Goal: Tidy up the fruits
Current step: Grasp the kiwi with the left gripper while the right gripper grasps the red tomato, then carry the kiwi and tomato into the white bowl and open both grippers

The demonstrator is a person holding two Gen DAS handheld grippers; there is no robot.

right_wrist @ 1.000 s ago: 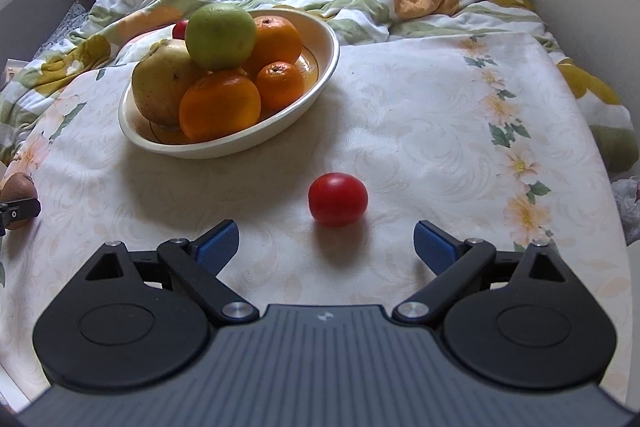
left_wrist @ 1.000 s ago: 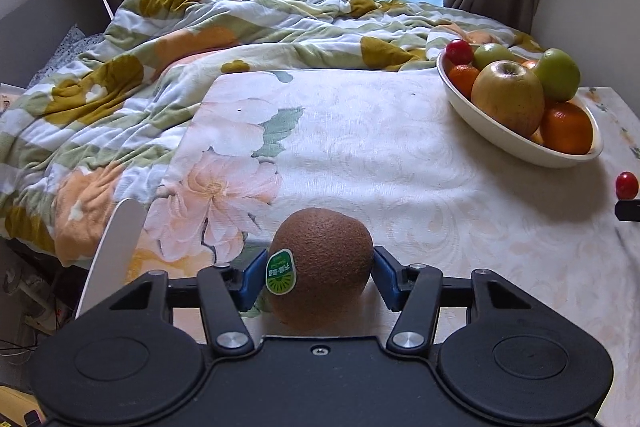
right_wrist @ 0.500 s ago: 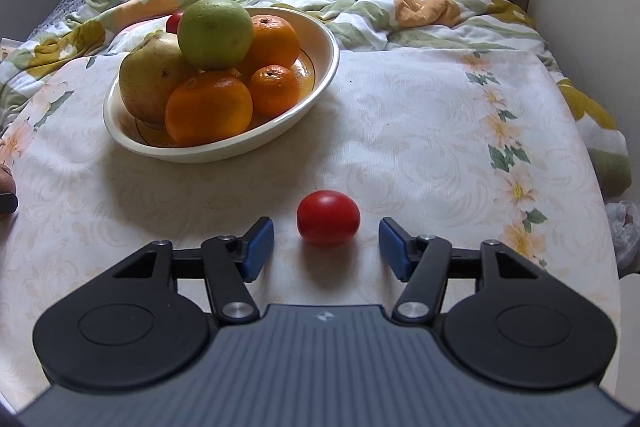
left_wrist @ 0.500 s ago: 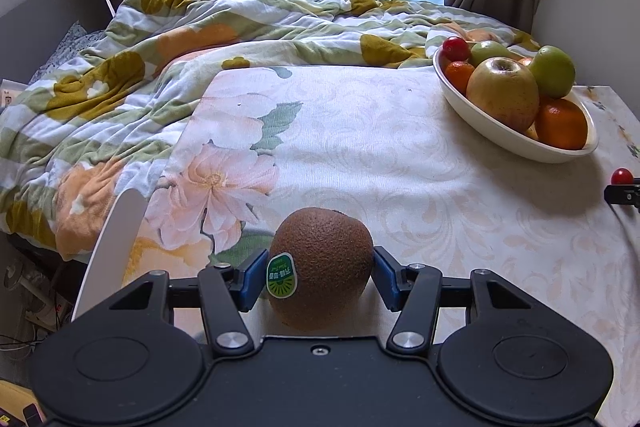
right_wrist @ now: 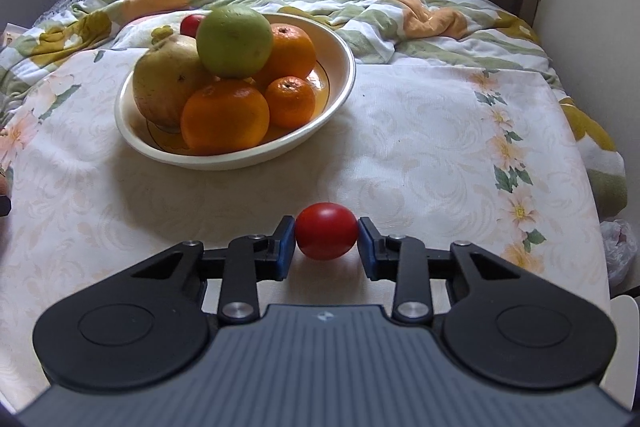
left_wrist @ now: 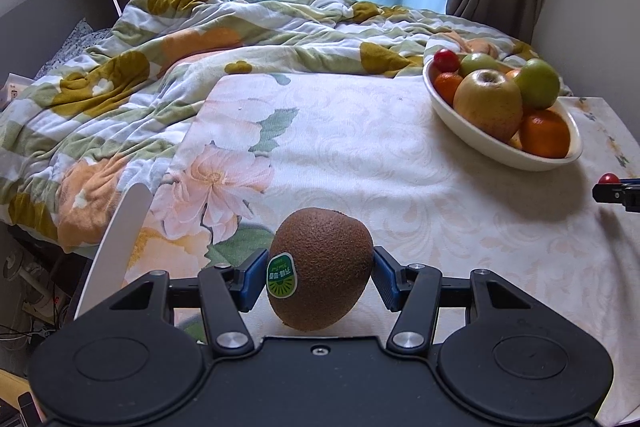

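Note:
My left gripper is shut on a brown kiwi with a green sticker, held just above the tablecloth at the near left. My right gripper is shut on a small red tomato that sits low over the cloth in front of the bowl. A cream oval bowl holds an apple, a green fruit, oranges and a red tomato; it also shows in the left wrist view at the far right. The right gripper's tip with the tomato shows at the right edge of the left wrist view.
A floral tablecloth covers the table. A rumpled flowered quilt lies on the bed behind and to the left. A white chair back stands at the table's near left edge. A wall is close on the right.
My right gripper moved forward around the tomato and its jaws closed from wide open onto it. My left gripper kept its hold on the kiwi and lifted slightly.

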